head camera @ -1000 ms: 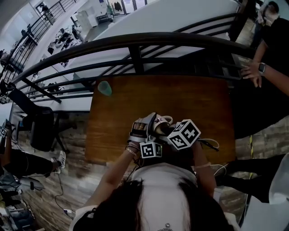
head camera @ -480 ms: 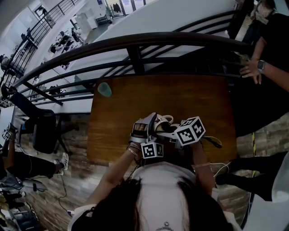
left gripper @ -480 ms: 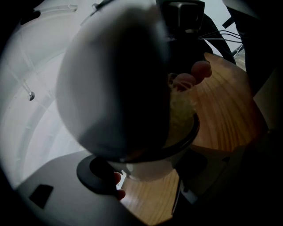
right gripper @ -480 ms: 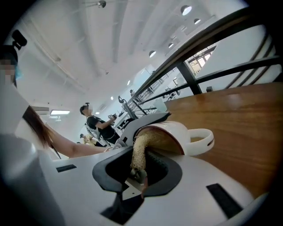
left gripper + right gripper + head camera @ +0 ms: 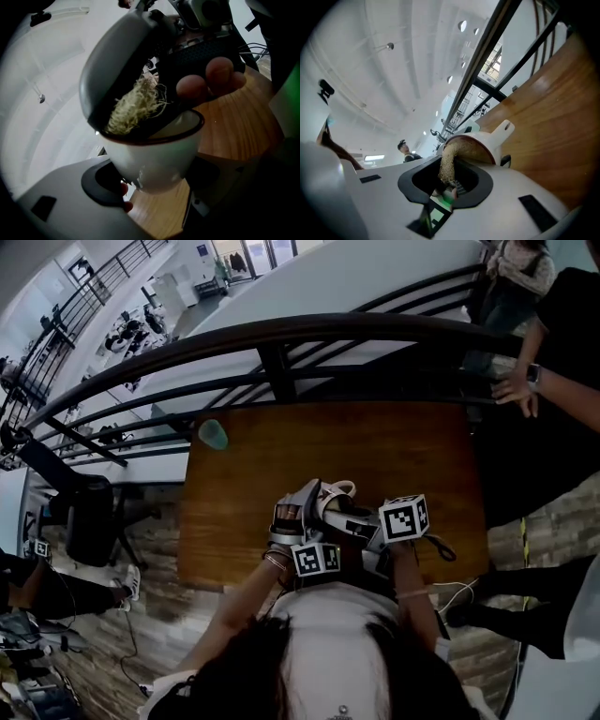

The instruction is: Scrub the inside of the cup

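Note:
A white cup [image 5: 161,147] with a dark red rim sits tilted between the jaws of my left gripper [image 5: 154,177], which is shut on its body. A straw-coloured fibrous scrubber [image 5: 133,107] reaches into the cup's mouth. My right gripper [image 5: 446,185] is shut on that scrubber [image 5: 448,161], whose end lies against the inside of the cup [image 5: 480,140]; the cup's handle [image 5: 505,127] sticks out to the right. In the head view both grippers meet over the table's near edge, left gripper [image 5: 302,512] beside right gripper [image 5: 367,524], with the cup [image 5: 336,493] between them.
The wooden table [image 5: 403,451] runs back to a dark metal railing [image 5: 281,329]. A small teal cup [image 5: 213,434] stands at the table's far left corner. A person's hand [image 5: 514,390] rests on the railing at the right.
My right gripper has rolled and risen a little with the scrubber in the cup; its marker cube has shifted right. The left gripper and the cup have barely moved.

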Motion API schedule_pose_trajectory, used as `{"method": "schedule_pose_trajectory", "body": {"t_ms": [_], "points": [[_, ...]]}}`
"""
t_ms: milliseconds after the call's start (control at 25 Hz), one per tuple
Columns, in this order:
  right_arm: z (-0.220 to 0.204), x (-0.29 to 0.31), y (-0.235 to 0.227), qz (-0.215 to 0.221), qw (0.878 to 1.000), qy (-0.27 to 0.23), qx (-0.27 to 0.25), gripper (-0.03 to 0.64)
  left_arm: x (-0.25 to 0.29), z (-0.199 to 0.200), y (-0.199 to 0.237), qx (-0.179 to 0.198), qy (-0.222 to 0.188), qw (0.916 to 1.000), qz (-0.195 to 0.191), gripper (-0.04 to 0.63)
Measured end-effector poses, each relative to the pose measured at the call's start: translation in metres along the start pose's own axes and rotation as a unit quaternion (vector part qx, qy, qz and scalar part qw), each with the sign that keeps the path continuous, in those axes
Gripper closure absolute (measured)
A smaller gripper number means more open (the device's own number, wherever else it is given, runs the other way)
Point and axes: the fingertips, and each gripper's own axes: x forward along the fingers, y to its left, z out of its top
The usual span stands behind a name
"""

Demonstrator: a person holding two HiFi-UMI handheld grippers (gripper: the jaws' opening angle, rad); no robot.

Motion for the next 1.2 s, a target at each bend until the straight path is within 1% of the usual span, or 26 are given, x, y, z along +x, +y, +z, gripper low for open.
{"method": "schedule_pose_trajectory", "body": {"t_ms": [120, 360, 520, 600, 720, 920, 1040, 1200], "points": [[0.008, -0.006, 0.001, 0.027, 0.998, -0.036, 0.037, 0.537, 0.004, 0.002, 0.004, -0.009, 0.002, 0.9998, 0.018, 0.209], [0.022, -0.008, 0.007, 0.053, 0.995, -0.066, 0.05, 0.537, 0.007, 0.005, 0.012, -0.025, -0.003, 0.9993, 0.028, 0.209], [0.028, -0.011, 0.006, 0.067, 0.991, -0.09, 0.076, 0.537, 0.008, 0.006, 0.014, -0.038, -0.002, 0.9988, 0.031, 0.208], [0.028, -0.01, 0.008, 0.07, 0.99, -0.093, 0.08, 0.538, 0.007, 0.005, 0.013, -0.041, -0.001, 0.9987, 0.03, 0.209], [0.022, -0.011, 0.007, 0.05, 0.995, -0.07, 0.059, 0.538, 0.004, 0.007, 0.007, -0.036, -0.005, 0.9992, 0.018, 0.209], [0.01, -0.007, -0.004, -0.007, 1.0, -0.003, 0.012, 0.538, 0.005, 0.005, 0.002, -0.013, -0.01, 0.9999, 0.002, 0.208], [0.006, -0.002, -0.005, -0.026, 0.998, 0.036, -0.032, 0.538, 0.007, 0.004, 0.0, -0.011, -0.008, 0.9999, -0.005, 0.209], [0.002, 0.0, -0.005, -0.041, 0.991, 0.09, -0.085, 0.538, 0.011, 0.004, 0.0, -0.001, -0.005, 0.9999, -0.01, 0.209]]}}
